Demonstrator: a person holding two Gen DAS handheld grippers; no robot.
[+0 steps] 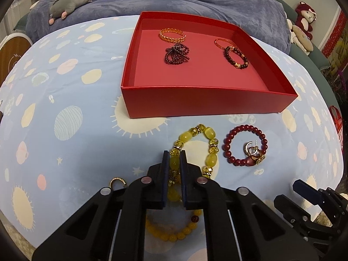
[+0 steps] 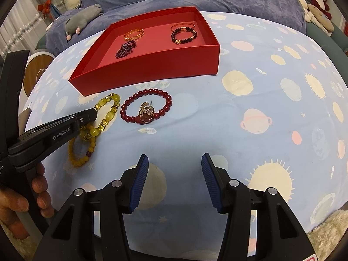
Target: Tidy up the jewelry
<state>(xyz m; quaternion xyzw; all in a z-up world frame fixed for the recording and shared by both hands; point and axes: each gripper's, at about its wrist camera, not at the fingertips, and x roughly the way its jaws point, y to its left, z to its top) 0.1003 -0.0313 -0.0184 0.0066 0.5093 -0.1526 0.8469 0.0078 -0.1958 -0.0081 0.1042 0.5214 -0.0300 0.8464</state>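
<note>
Our left gripper (image 1: 174, 159) clamped on the yellow bead bracelet (image 1: 210, 161) lying on the bedsheet (image 1: 65, 152) before the red box (image 1: 195, 102), our right gripper (image 2: 174, 163) parted, holding nothing, over bare sheet

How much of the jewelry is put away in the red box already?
Four pieces lie in the red box. The left gripper jaws are shut on the big-bead yellow bracelet. Left on the bedspread: the small-bead yellow bracelet, the red bracelet with earrings inside, and a gold ring. The right gripper is open, empty.
</note>
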